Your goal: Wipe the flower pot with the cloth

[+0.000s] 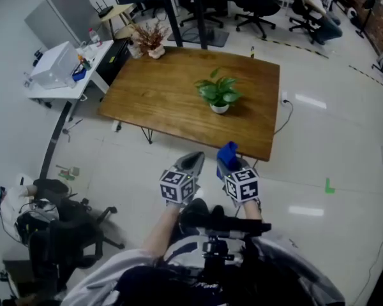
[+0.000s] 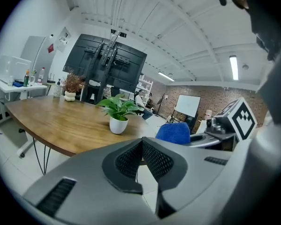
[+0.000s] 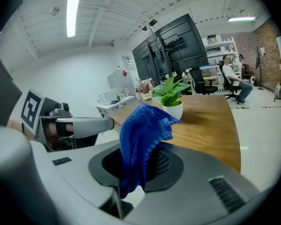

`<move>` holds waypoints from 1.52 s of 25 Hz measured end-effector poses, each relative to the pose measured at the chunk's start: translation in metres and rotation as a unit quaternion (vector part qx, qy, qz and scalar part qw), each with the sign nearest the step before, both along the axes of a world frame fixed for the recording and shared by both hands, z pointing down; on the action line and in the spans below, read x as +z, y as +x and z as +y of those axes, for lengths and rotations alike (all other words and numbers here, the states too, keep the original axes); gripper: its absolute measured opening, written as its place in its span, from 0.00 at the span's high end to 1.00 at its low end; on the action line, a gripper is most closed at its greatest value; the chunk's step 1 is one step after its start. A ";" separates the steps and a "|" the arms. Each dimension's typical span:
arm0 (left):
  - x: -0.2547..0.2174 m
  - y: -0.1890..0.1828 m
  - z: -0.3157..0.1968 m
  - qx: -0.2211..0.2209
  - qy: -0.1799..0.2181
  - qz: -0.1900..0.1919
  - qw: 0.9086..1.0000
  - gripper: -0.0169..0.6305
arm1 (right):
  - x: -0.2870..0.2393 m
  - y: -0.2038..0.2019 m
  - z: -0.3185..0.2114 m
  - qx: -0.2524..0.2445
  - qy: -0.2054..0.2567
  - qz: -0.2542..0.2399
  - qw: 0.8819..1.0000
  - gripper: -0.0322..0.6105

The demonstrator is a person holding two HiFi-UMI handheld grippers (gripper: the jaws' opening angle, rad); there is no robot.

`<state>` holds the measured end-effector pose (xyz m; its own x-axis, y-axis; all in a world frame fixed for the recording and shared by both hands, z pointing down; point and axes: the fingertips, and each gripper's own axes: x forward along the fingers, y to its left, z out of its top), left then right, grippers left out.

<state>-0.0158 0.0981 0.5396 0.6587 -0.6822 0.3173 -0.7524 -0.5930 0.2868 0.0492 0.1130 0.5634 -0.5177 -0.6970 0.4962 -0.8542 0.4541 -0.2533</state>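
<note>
Right gripper (image 3: 136,168) jaws clench the cloth (image 3: 143,132), its length upright; left gripper (image 2: 141,159) jaws pressed together, empty; flower pot (image 1: 219,108) upright at twelve o'clock.

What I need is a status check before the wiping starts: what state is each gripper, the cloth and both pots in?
Left gripper: shut, nothing between its jaws.
Right gripper: shut on the blue cloth.
Blue cloth: bunched, sticking out beyond the jaws.
Flower pot: upright on the table, untouched, apart from both grippers.
Dried-plant pot: upright at the table's far corner.
</note>
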 end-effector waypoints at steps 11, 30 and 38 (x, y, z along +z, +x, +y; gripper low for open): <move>0.016 0.003 -0.034 -0.012 -0.020 -0.003 1.000 0.97 | 0.015 0.009 -0.017 -0.006 -0.017 -0.002 1.000 0.83; 0.053 0.008 -0.202 -0.005 -0.075 0.018 0.997 0.97 | 0.040 0.054 -0.155 0.052 -0.058 0.065 0.995 0.83; 0.067 0.016 -0.252 0.011 -0.104 0.014 0.994 0.97 | 0.038 0.093 -0.208 0.068 -0.037 0.146 0.986 0.83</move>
<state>0.0004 -0.1542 0.6070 0.6835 -0.5891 0.4310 -0.7297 -0.5348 0.4261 0.1423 -0.0952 0.6009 -0.2488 -0.7064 0.6626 -0.9475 0.3193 -0.0154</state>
